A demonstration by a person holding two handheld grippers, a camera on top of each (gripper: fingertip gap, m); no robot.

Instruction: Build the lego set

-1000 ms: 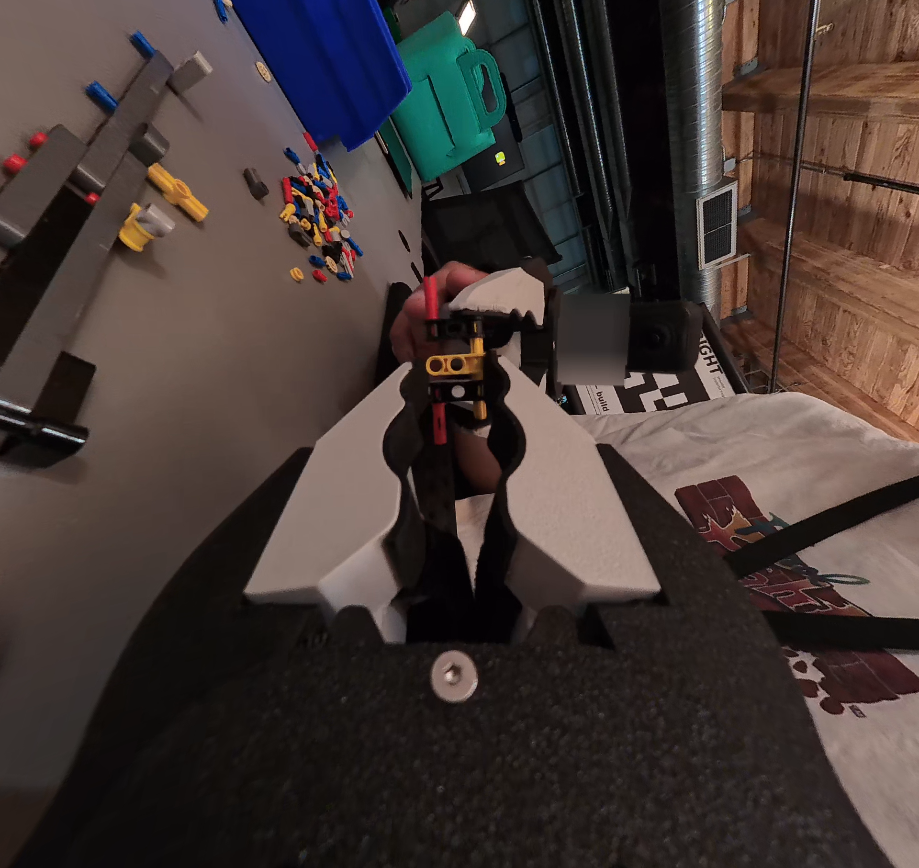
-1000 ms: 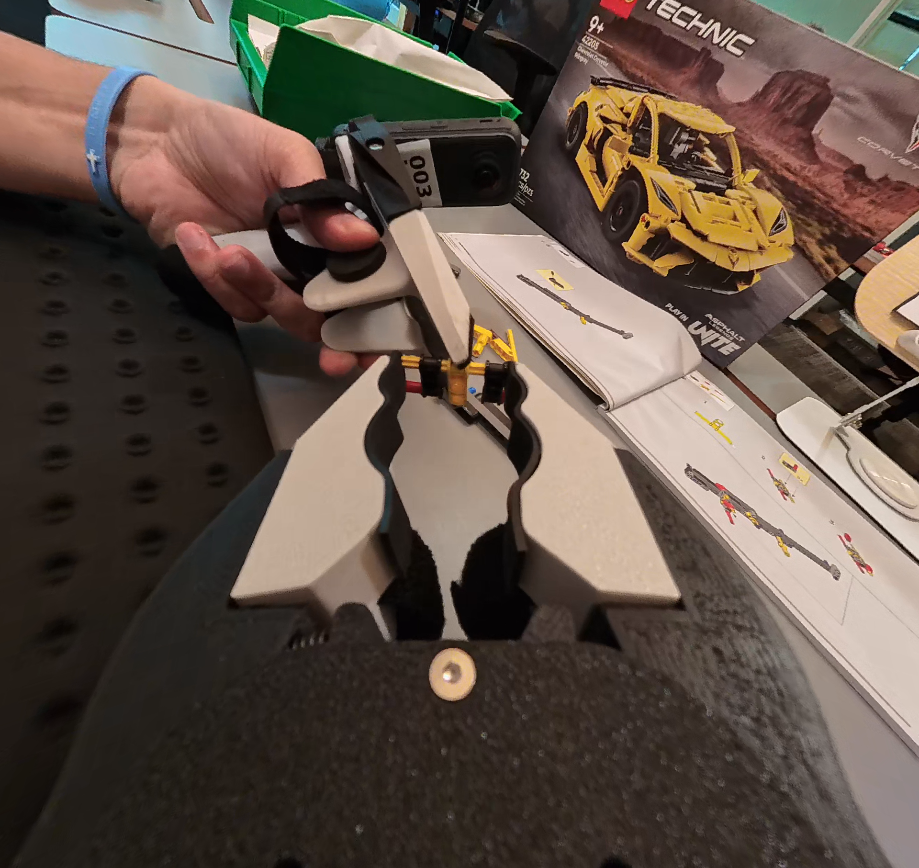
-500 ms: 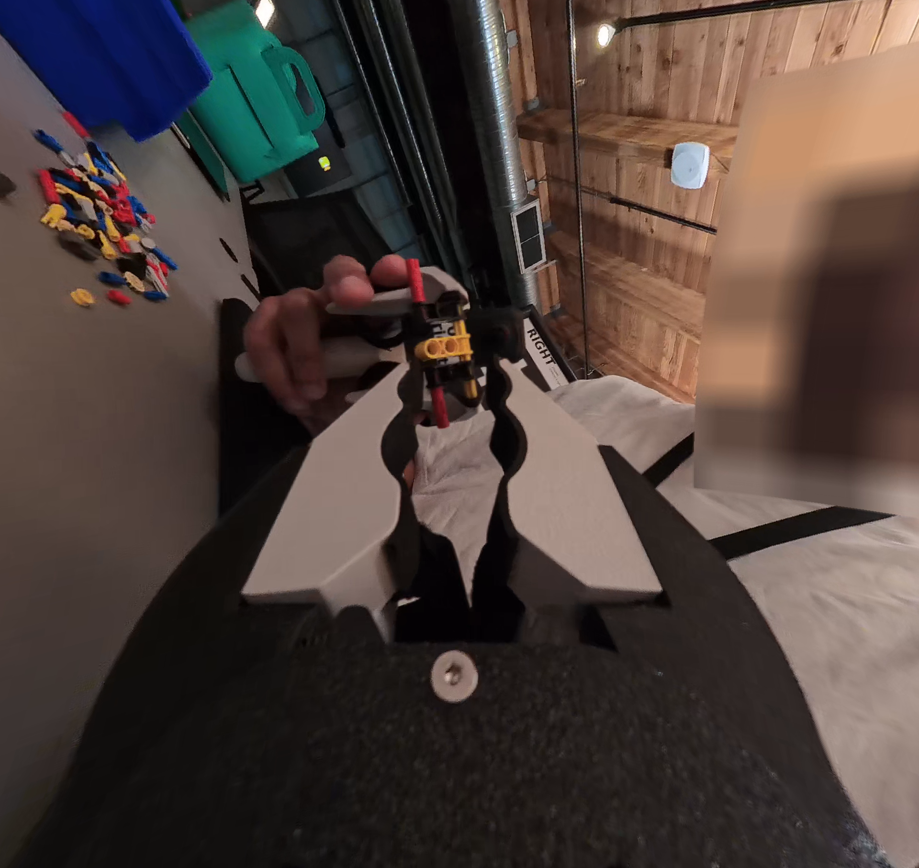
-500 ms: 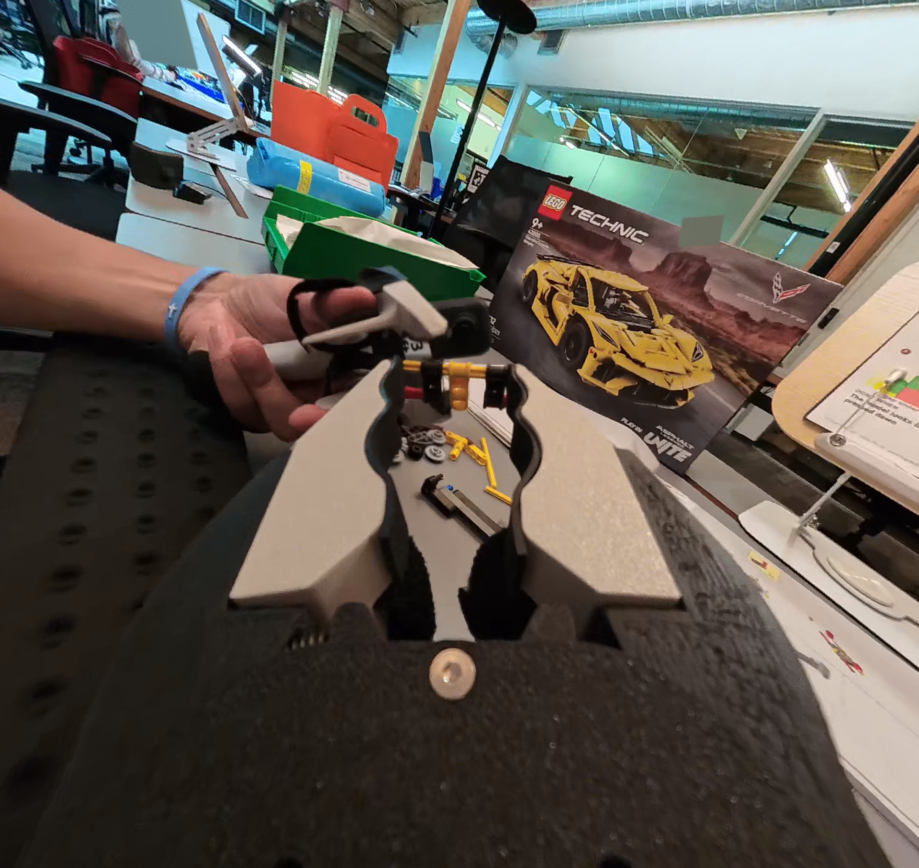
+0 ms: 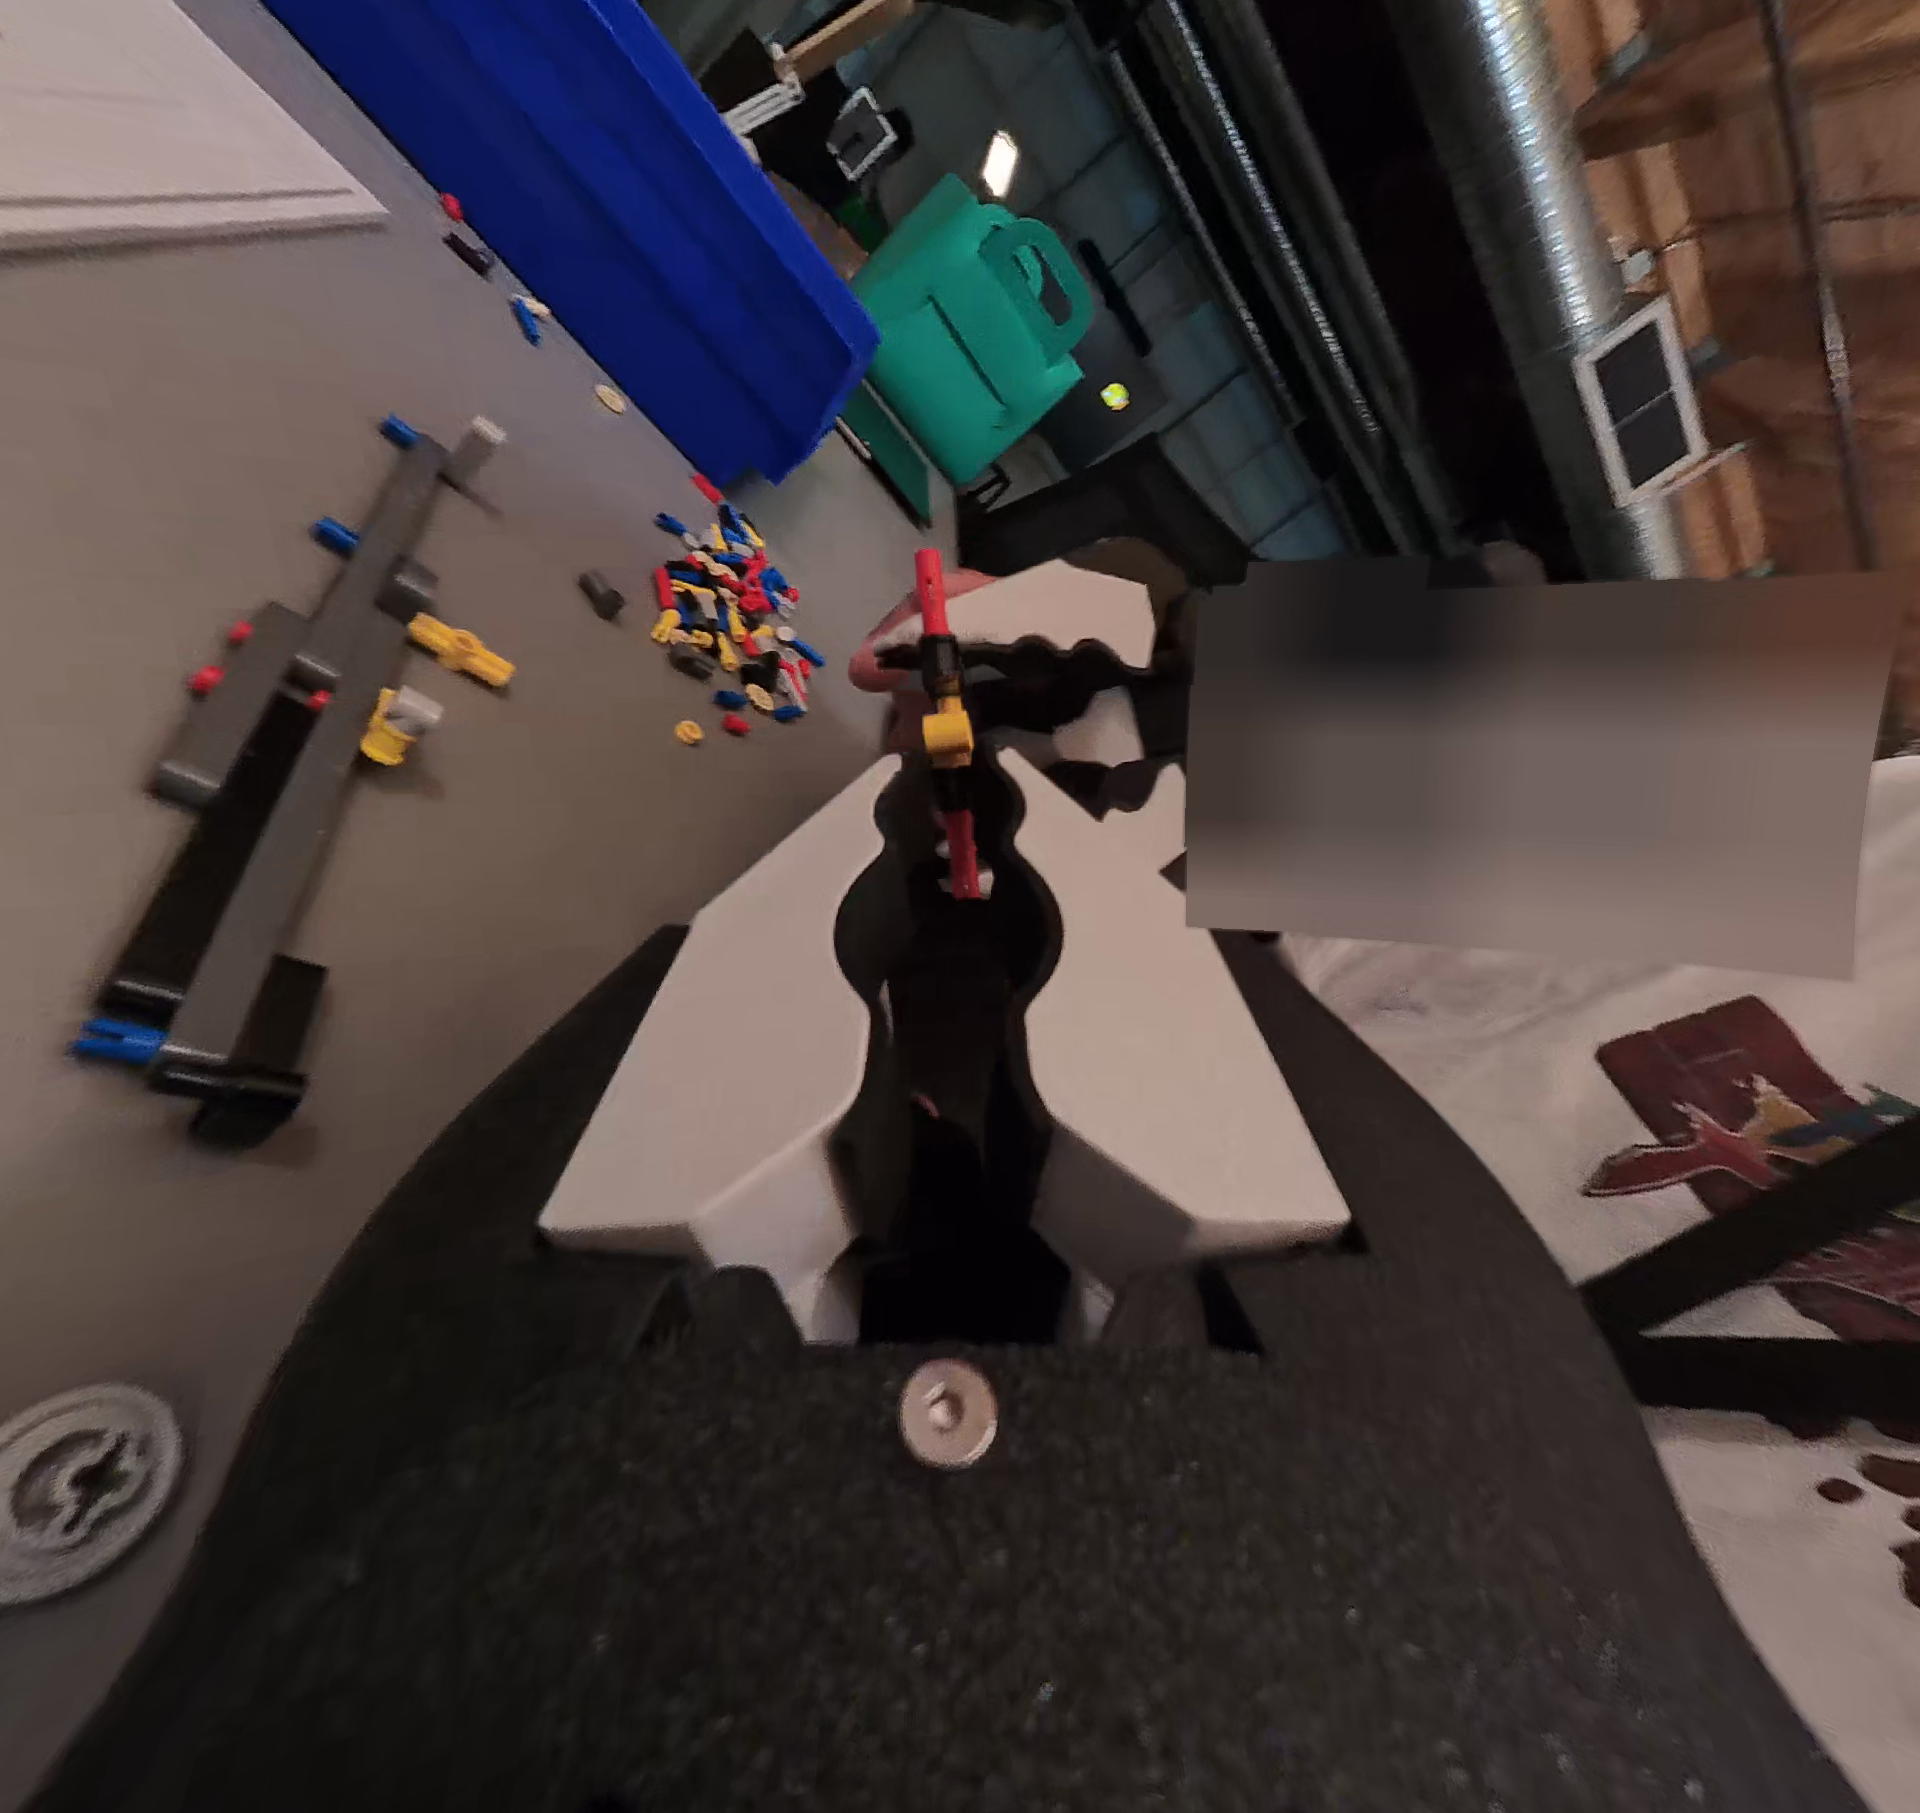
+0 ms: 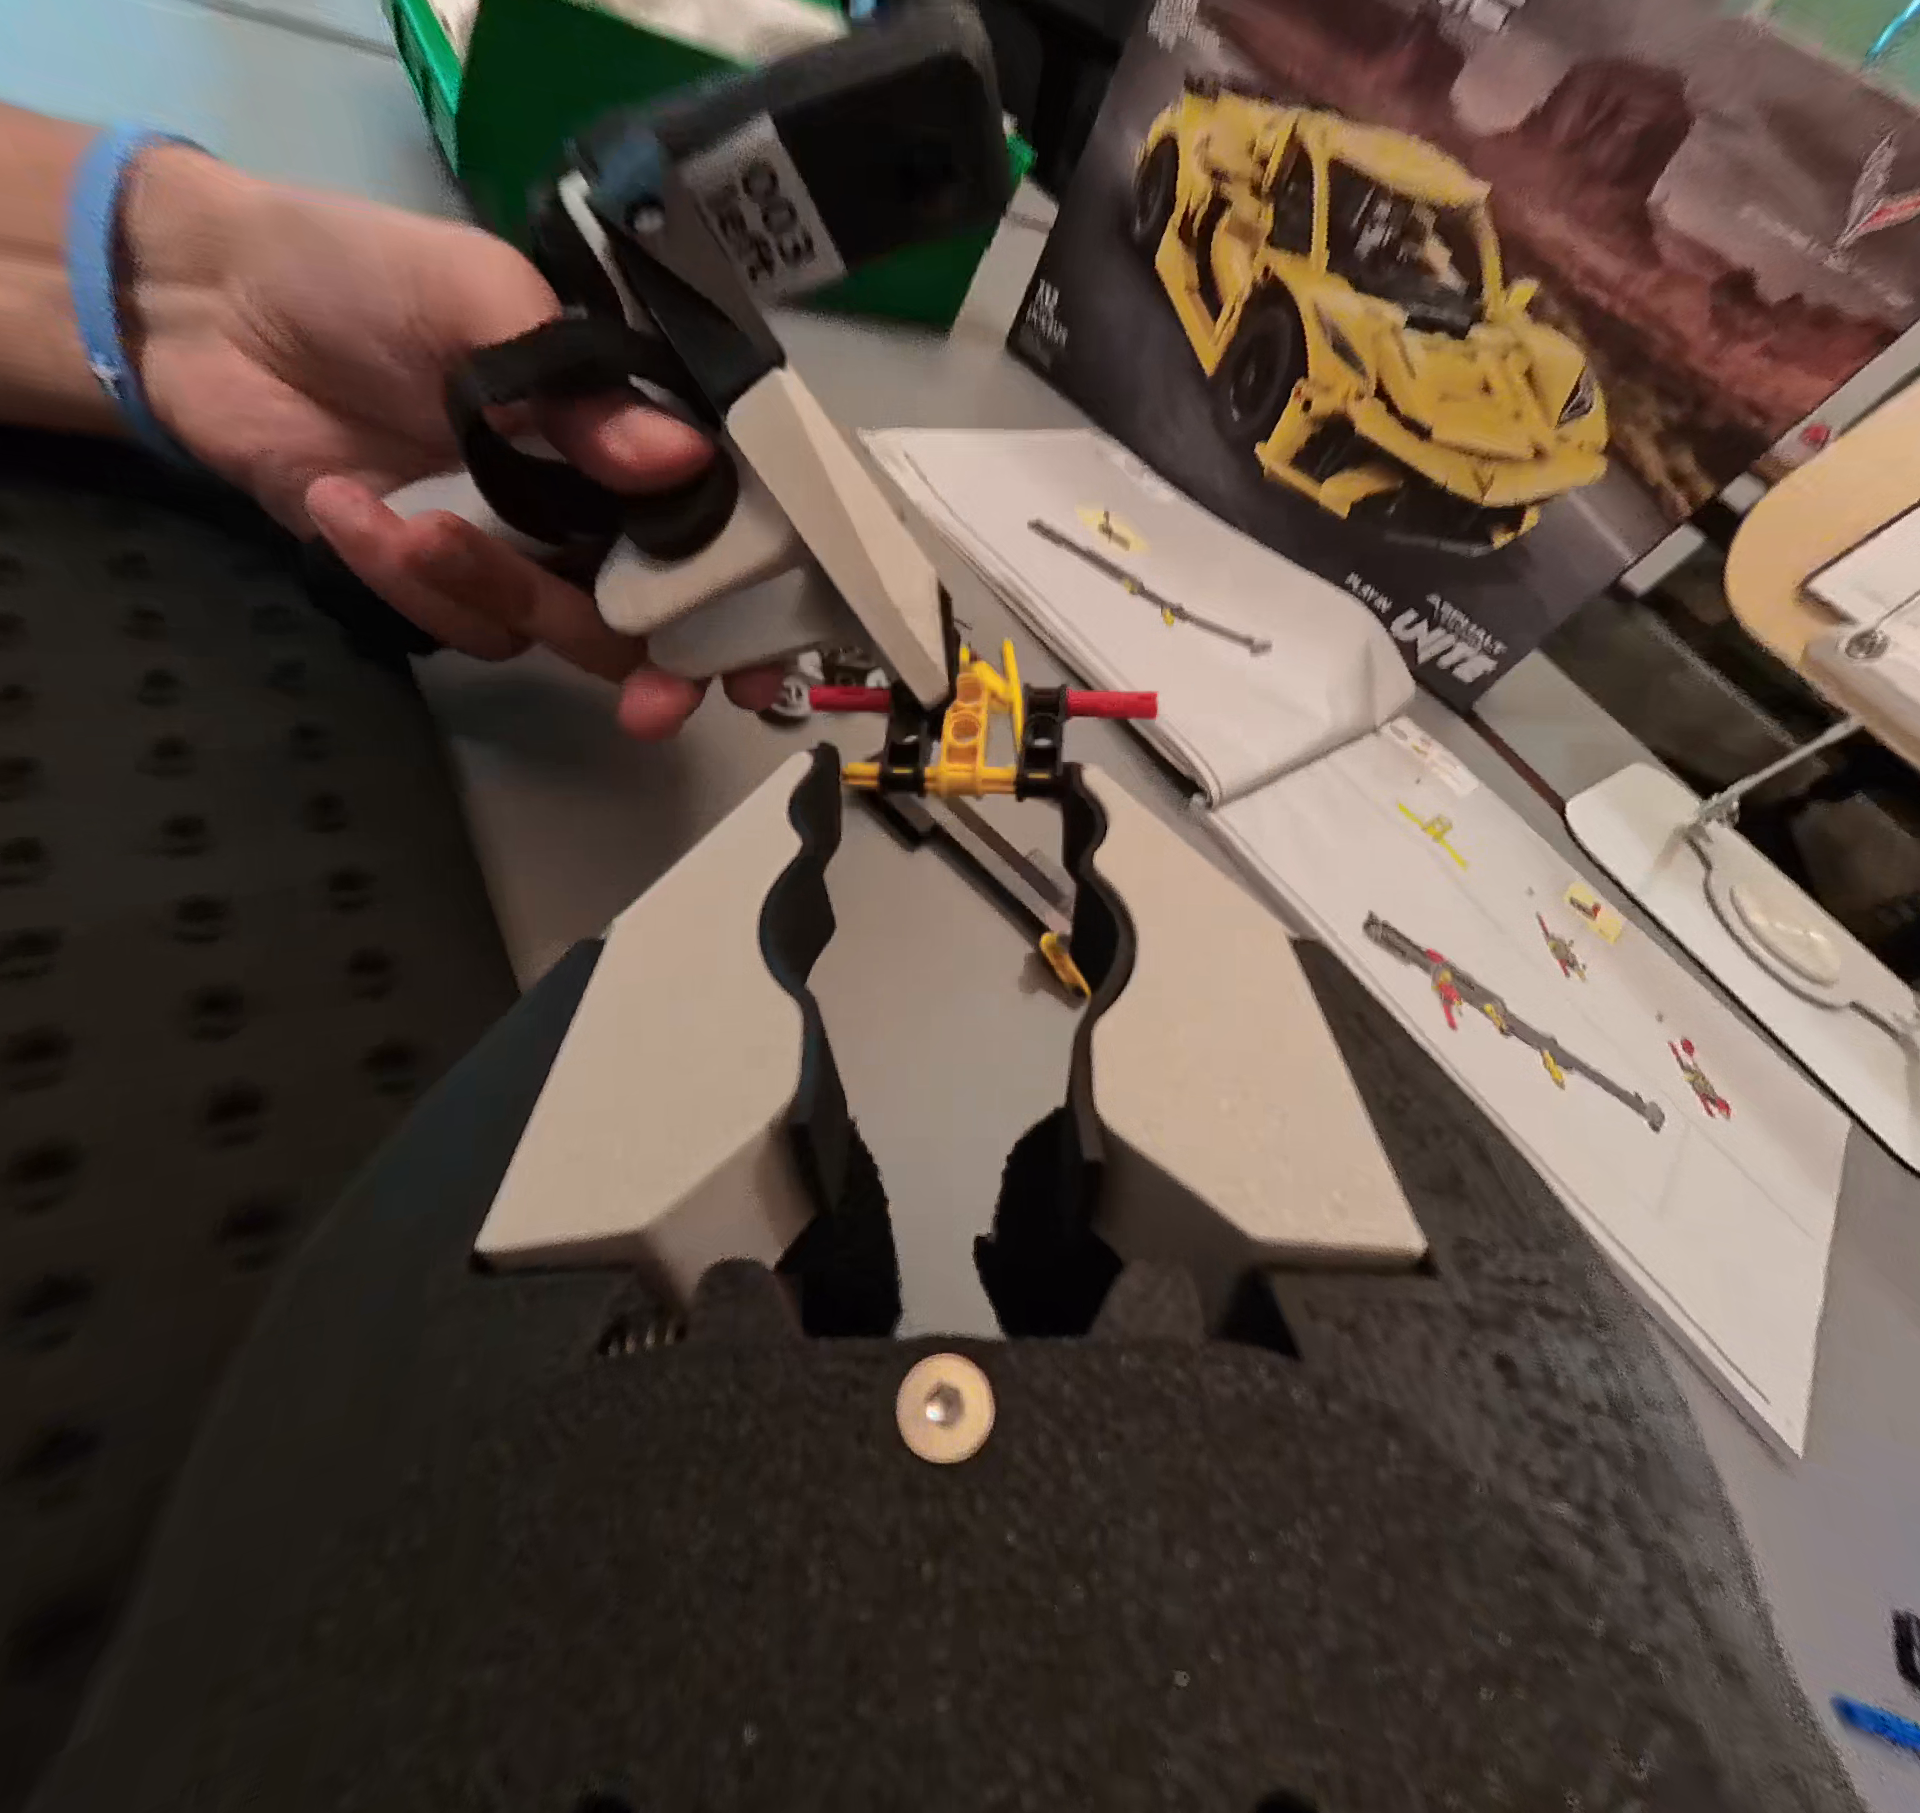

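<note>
A small lego assembly (image 6: pixel 971 740) of a yellow connector, black connectors, a yellow axle and a red axle hangs above the table between both grippers. My right gripper (image 6: pixel 945 781) is shut on it, one fingertip at each end of the yellow axle. My left gripper (image 5: pixel 951 802) is shut on the same assembly (image 5: pixel 945 729), with the red axle running between its fingers. In the right wrist view the left gripper (image 6: pixel 925 688) comes down from the upper left, held by a hand (image 6: pixel 343 392). The right gripper's fingers (image 5: pixel 1049 610) show beyond the assembly in the left wrist view.
A long grey and black beam build (image 5: pixel 281 755), a pile of small pieces (image 5: pixel 727 620) and a blue bin (image 5: pixel 582 163) are on the grey table. An open instruction booklet (image 6: pixel 1143 600), the set's box (image 6: pixel 1455 257), a green bin (image 6: pixel 623 49) and a black perforated mat (image 6: pixel 208 828) surround it. Less than 4 cm separates the two grippers' tips.
Both grippers have tilted back down toward the table while holding the assembly. In the right wrist view the red axle now sticks out on both sides of it.
</note>
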